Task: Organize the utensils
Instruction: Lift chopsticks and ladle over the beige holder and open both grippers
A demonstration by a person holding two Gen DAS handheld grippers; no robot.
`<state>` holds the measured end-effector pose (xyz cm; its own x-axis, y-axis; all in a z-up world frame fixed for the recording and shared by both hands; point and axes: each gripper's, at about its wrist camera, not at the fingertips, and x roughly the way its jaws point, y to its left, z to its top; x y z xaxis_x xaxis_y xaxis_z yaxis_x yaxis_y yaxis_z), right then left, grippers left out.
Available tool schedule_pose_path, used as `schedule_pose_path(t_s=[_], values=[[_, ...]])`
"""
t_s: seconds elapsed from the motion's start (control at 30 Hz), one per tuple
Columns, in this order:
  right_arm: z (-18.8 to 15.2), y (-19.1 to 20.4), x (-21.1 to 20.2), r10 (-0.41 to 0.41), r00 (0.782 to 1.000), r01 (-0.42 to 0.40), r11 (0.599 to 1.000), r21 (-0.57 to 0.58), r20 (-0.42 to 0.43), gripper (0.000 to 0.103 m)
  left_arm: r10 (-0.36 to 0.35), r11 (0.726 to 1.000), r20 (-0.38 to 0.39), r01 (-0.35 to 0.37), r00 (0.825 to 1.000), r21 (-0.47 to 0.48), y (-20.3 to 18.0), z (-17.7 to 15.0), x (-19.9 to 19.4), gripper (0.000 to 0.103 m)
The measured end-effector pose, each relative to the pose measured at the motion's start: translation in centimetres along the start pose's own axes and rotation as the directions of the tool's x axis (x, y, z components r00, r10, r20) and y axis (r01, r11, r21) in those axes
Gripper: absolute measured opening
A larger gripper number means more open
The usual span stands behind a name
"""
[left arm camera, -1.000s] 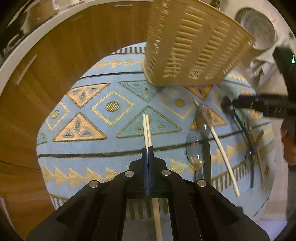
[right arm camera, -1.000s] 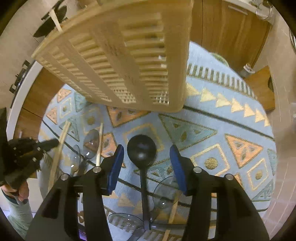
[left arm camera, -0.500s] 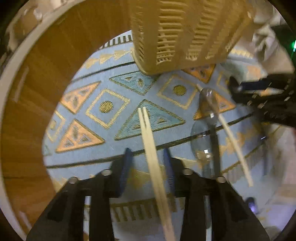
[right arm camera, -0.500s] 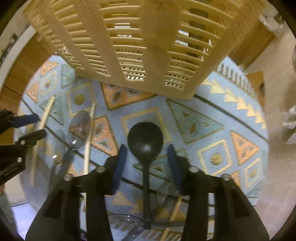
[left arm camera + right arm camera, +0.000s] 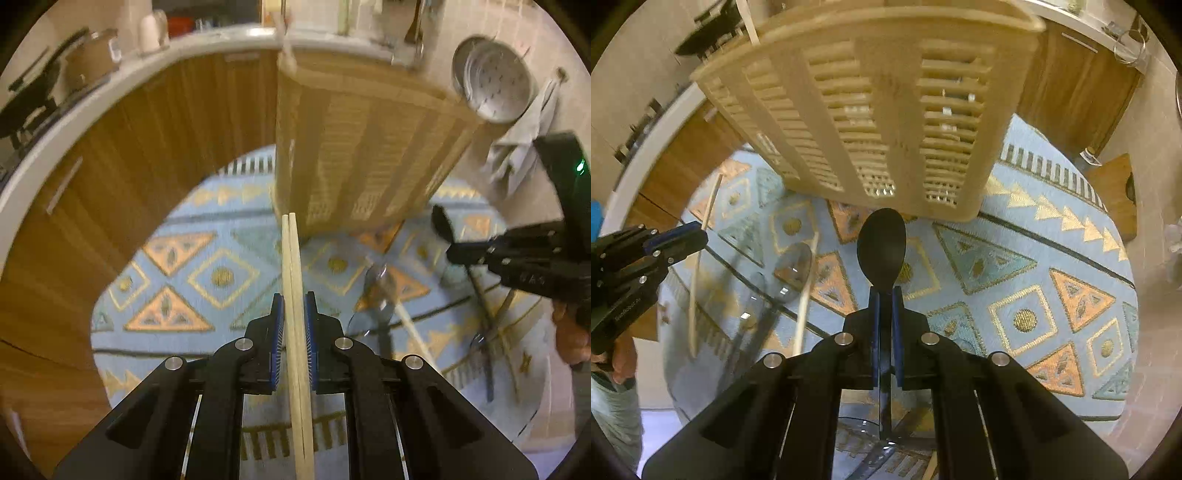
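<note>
A pair of pale wooden chopsticks [image 5: 293, 258] runs between the blue pads of my left gripper [image 5: 294, 299]. Its jaws are closing and grip the pair, whose tips rise in front of the beige slotted utensil basket [image 5: 362, 155]. My right gripper [image 5: 885, 291] is shut on the handle of a black plastic spoon [image 5: 881, 247], bowl forward, just below the basket [image 5: 886, 110]. The right wrist view shows the left gripper [image 5: 698, 234] at far left with the chopsticks [image 5: 701, 266]. The left wrist view shows the right gripper [image 5: 452, 254] at right with the spoon [image 5: 441, 225].
A blue patterned cloth [image 5: 1015, 258] covers the round table. A single chopstick [image 5: 807, 295], a clear plastic spoon [image 5: 794, 269] and dark cutlery [image 5: 491, 332] lie on it. Wooden cabinets [image 5: 166, 147] curve behind. A metal colander [image 5: 493, 85] hangs by the wall. A person's hand [image 5: 570, 332] holds the right gripper.
The left jaws opened over the chopsticks, then closed on them again and rose with them. The right jaws closed on the black spoon's handle and lifted it toward the basket.
</note>
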<state>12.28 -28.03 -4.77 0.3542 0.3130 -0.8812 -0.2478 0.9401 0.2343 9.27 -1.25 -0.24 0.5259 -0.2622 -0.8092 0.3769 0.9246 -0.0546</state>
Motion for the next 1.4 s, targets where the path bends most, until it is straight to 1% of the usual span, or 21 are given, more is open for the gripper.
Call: schedule_pose_path(t_s=[0.1, 0.13, 0.17, 0.27, 0.33, 0.4, 0.43, 0.47, 0.57, 0.6, 0.63, 0.7, 0.77, 0.83, 0.93, 1.03, 1.1, 1.2, 1.27, 1.33, 1.4], values=[[-0.4, 0.6, -3.2, 0.045, 0.995, -0.043, 0.999, -0.025, 0.093, 0.005, -0.008, 1.000, 0.109, 0.007, 0.994, 0.007, -0.9, 0.8, -2.8, 0.008], [-0.5, 1.0, -4.4, 0.054, 0.990, -0.050, 0.998, -0.038, 0.133, 0.005, -0.019, 1.000, 0.155, 0.019, 0.988, 0.006, -1.0, 1.4, -4.0, 0.008], [-0.3, 1.7, -5.0, 0.063, 0.985, -0.056, 0.997, -0.048, 0.161, 0.005, -0.031, 1.000, 0.218, 0.031, 0.976, 0.004, -1.3, 1.8, -5.8, 0.008], [0.2, 3.1, -8.2, 0.099, 0.958, -0.079, 0.993, -0.085, 0.269, 0.005, -0.040, 0.999, 0.350, 0.043, 0.936, 0.000, -1.9, 3.8, -8.7, 0.008], [0.9, 3.8, -10.6, 0.105, 0.928, -0.069, 0.991, -0.111, 0.358, 0.005, -0.041, 0.999, 0.452, 0.048, 0.891, -0.004, -2.0, 5.7, -10.8, 0.008], [2.1, 3.8, -12.1, 0.093, 0.896, -0.044, 0.992, -0.121, 0.433, 0.005, -0.014, 1.000, 0.560, 0.025, 0.828, -0.011, -2.5, 7.5, -12.8, 0.008], [2.8, 3.9, -12.9, 0.065, 0.871, -0.008, 0.993, -0.119, 0.487, 0.005, -0.013, 1.000, 0.588, 0.026, 0.809, -0.014, -2.8, 8.2, -13.1, 0.008], [3.3, 4.0, -13.3, 0.042, 0.855, 0.019, 0.994, -0.112, 0.517, 0.005, -0.015, 0.999, 0.625, 0.040, 0.780, -0.026, -2.8, 9.3, -13.5, 0.008], [5.3, 3.5, -14.5, -0.024, 0.789, 0.083, 0.994, -0.068, 0.614, 0.005, -0.024, 0.996, 0.688, 0.074, 0.725, -0.044, -3.5, 11.6, -13.1, 0.008], [5.9, 3.2, -14.5, -0.054, 0.766, 0.110, 0.993, -0.048, 0.640, 0.005, -0.022, 0.995, 0.716, 0.084, 0.698, -0.051, -3.6, 12.5, -12.6, 0.008], [6.8, 2.7, -14.4, -0.094, 0.739, 0.144, 0.989, -0.020, 0.667, 0.005, -0.016, 0.995, 0.727, 0.079, 0.687, -0.053, -3.8, 12.6, -12.4, 0.008], [7.7, 1.3, -14.2, -0.127, 0.713, 0.160, 0.987, 0.017, 0.689, 0.005, 0.004, 0.997, 0.743, 0.059, 0.670, -0.059, -4.3, 13.6, -10.8, 0.008], [8.6, -0.3, -13.4, -0.140, 0.700, 0.146, 0.988, 0.051, 0.700, 0.005, 0.024, 0.997, 0.747, 0.040, 0.664, -0.067, -4.4, 13.8, -9.7, 0.008], [9.4, -1.2, -11.8, -0.144, 0.699, 0.133, 0.989, 0.071, 0.700, 0.005, 0.043, 0.997, 0.753, 0.022, 0.656, -0.076, -4.4, 13.9, -8.4, 0.008], [9.6, -1.6, -9.7, -0.159, 0.694, 0.137, 0.987, 0.088, 0.703, 0.005, 0.072, 0.994, 0.750, 0.014, 0.658, -0.108, -3.7, 14.0, -6.6, 0.008], [9.8, -2.2, -8.4, -0.161, 0.688, 0.139, 0.986, 0.089, 0.707, 0.005, 0.084, 0.991, 0.736, 0.022, 0.672, -0.133, -2.9, 14.0, -4.8, 0.008], [9.5, -1.9, -7.7, -0.153, 0.688, 0.134, 0.987, 0.082, 0.710, 0.005, 0.085, 0.990, 0.722, 0.026, 0.686, -0.141, -2.8, 13.9, -3.6, 0.008], [9.1, -2.0, -6.9, -0.163, 0.678, 0.162, 0.984, 0.071, 0.717, 0.005, 0.081, 0.991, 0.697, 0.019, 0.713, -0.135, -2.6, 13.6, -2.1, 0.009], [8.7, -2.2, -6.4, -0.162, 0.675, 0.169, 0.984, 0.063, 0.720, 0.005, 0.081, 0.990, 0.692, 0.021, 0.718, -0.138, -2.5, 12.9, -1.6, 0.010], [8.2, -2.1, -6.4, -0.163, 0.662, 0.170, 0.983, 0.066, 0.732, 0.005, 0.074, 0.990, 0.695, 0.034, 0.715, -0.140, -2.4, 12.5, -1.4, 0.010], [8.1, -2.2, -6.4, -0.140, 0.672, 0.154, 0.987, 0.048, 0.727, 0.006, 0.070, 0.990, 0.698, 0.037, 0.713, -0.137, -2.3, 12.2, -1.3, 0.010]])
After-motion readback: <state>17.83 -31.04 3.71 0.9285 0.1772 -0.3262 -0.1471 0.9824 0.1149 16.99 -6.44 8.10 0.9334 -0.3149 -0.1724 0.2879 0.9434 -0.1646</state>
